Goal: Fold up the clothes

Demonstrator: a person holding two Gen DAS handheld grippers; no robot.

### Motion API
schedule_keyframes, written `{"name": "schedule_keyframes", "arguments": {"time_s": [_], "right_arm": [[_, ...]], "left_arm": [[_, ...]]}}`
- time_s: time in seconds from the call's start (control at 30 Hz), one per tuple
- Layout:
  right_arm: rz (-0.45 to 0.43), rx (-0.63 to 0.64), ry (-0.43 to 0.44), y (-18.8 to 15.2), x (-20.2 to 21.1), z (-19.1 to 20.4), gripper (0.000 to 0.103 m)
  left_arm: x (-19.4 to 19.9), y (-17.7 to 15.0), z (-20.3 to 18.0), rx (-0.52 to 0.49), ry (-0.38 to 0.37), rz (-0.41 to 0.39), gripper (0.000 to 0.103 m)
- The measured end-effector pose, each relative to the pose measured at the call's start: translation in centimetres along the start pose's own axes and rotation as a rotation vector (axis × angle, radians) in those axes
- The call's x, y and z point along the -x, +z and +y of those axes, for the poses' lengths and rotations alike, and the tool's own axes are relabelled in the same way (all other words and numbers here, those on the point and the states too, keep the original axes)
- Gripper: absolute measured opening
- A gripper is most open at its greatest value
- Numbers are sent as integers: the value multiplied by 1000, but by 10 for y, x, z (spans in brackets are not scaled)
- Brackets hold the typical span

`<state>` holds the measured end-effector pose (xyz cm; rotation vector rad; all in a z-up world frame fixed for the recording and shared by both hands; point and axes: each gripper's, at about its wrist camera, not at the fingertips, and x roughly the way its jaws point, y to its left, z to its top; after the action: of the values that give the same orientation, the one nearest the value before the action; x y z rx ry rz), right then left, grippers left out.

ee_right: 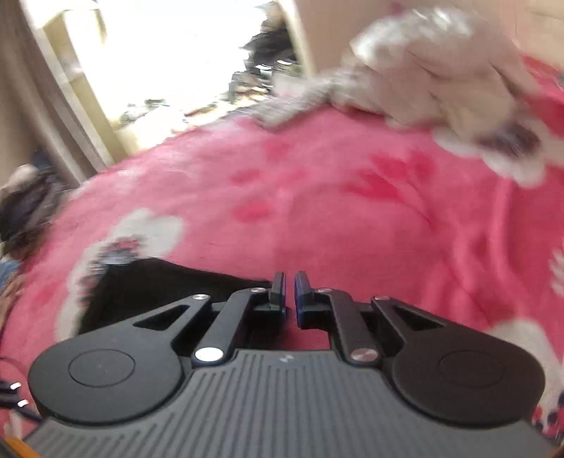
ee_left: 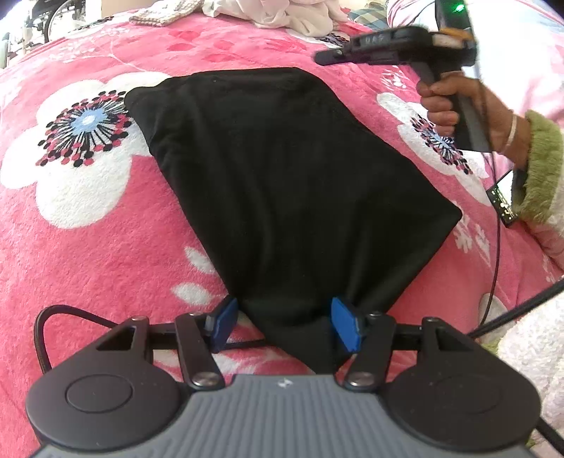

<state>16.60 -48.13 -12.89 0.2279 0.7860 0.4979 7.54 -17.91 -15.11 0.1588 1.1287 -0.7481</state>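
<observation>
Left wrist: black garment (ee_left: 289, 183) lies folded flat, tapering near.

black garment (ee_left: 282, 183), pink floral blanket (ee_left: 105, 274), blue tool pads (ee_left: 343, 326)

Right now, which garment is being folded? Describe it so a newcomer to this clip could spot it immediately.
Start from the pink fleece blanket with white flowers covering the bed. In its middle lies a plain black cloth garment, spread flat, its near corner between the left gripper's blue pads. Unlike the pale crumpled clothes heaped at the far edge, it is dark, smooth and alone.
</observation>
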Motion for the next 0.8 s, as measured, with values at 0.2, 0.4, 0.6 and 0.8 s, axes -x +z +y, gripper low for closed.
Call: {"name": "schedule_keyframes", "arguments": {"time_s": [0.2,0.4,0.6,0.8], "right_arm": [[94,116,73,-3,-42,25,0],[36,92,101,29,-30,16,6],[261,217,329,12,-92,65,0],[143,5,328,50,-91,22,6]], "left_arm": [[2,-3,2,11,-9,-6,60],[6,-6,5,25,-20,-7,60],[7,-9,6,23,-23,-9,61],[11,-11,8,33,-28,2,61]]}}
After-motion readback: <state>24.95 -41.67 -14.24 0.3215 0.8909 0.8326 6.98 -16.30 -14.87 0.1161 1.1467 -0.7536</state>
